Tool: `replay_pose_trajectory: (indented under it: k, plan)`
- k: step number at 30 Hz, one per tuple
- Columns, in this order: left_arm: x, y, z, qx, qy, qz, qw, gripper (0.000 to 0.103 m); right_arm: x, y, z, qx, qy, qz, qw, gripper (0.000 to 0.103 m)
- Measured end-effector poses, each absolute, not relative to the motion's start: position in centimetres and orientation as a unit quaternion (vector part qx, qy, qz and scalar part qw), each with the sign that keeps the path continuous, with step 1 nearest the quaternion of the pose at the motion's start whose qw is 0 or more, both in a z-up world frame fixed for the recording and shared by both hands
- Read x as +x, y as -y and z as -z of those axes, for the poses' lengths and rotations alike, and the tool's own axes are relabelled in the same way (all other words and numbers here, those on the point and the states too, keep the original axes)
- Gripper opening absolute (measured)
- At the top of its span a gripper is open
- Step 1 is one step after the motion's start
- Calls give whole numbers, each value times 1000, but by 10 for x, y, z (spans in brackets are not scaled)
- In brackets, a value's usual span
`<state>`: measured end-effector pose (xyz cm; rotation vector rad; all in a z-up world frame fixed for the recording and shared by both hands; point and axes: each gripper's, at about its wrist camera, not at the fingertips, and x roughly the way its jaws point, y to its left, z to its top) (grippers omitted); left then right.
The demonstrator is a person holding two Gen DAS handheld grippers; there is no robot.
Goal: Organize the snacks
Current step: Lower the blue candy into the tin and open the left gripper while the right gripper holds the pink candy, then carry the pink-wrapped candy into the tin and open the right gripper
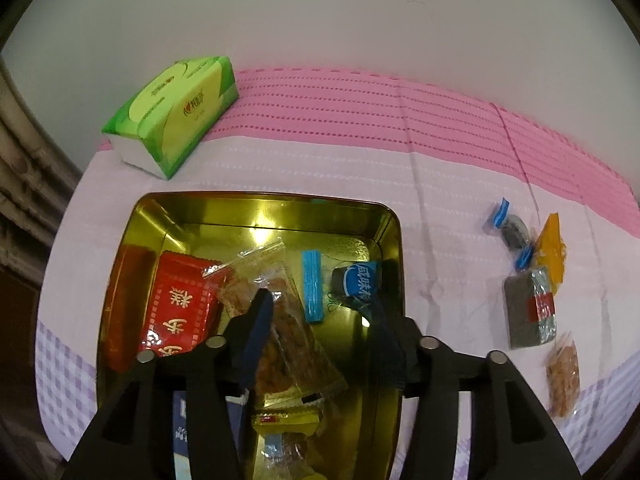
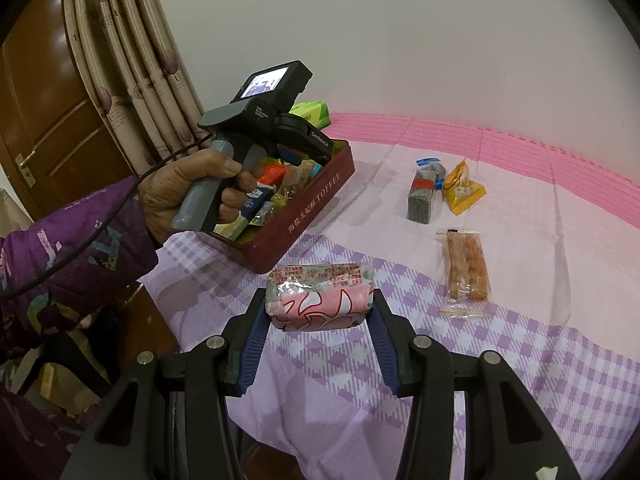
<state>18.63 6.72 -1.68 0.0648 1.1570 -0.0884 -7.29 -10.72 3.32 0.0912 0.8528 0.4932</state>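
Left wrist view: the left tongs (image 1: 318, 308) hang released inside the gold tin (image 1: 394, 236), grasping nothing. Right wrist view: the right tongs (image 2: 318, 312) clench a pink-wrapped snack (image 2: 320, 300), long axis crosswise; the tin lies ahead-left.

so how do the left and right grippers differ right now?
The left gripper hangs over the gold tin with its fingers apart and nothing pressed between them; a clear snack pack lies loose below. The right gripper is shut on a pink-and-white packet, held above the cloth outside the tin. The left points steeply down, the right more shallowly. Both have blue-padded black fingers.
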Motion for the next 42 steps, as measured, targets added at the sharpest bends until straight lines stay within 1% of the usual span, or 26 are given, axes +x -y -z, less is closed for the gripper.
replay_pose_trajectory:
  k: [1,4,10,15,23,29,33,42]
  plan:
    - [184,-66,15,34,-545,41,837,59,-73,107,-34,43,-409,-236,880,45]
    - [177,-65,9,48,-533,34,844,61,-74,106,-35,43,-410,-237,880,45]
    - [153,-64,-7,84,-509,14,857,61,-75,104,-36,42,-409,-238,880,45]
    - [124,-71,-24,93,-489,9,867,62,-76,102,-38,42,-409,-240,879,45]
    - [73,-79,-52,105,-459,7,882,71,-79,95,-38,43,-414,-244,876,45]
    - [37,-92,-60,100,-453,-2,886,76,-80,88,-40,42,-416,-249,874,45]
    - [16,-105,-60,95,-456,-15,885,76,-80,80,-40,37,-421,-252,871,45]
    - [-16,-172,-55,40,-469,-81,879,77,-68,58,-42,26,-426,-264,865,45]
